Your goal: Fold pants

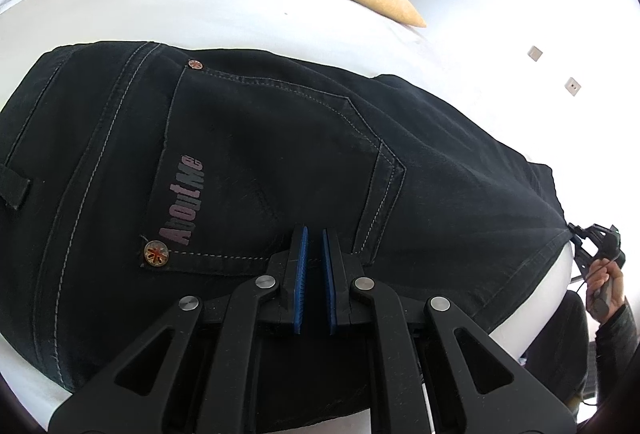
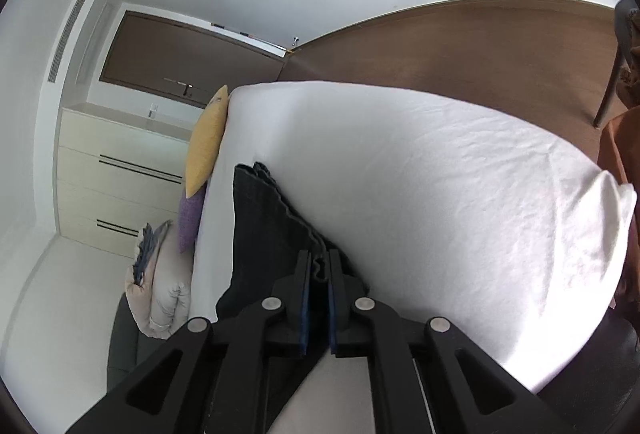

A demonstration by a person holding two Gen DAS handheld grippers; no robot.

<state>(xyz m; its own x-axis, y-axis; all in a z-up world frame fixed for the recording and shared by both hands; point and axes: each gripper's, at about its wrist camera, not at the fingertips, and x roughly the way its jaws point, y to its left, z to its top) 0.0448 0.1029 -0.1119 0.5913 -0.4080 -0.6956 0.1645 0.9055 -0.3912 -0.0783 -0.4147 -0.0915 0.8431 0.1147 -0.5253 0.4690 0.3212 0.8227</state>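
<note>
I keep left gripper jaws nearly together, pinching pants at 6 o'clock on bed; right gripper jaws clamped on bunched hem. Risk: thin pinch slips, fold skews.

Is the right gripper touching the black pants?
Touching. The right wrist view shows the right gripper shut on a bunched edge of the black pants, cloth pinched between its pads.

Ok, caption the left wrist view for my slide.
Left gripper shut on black jeans spread on a white bed, back pocket up.
</note>
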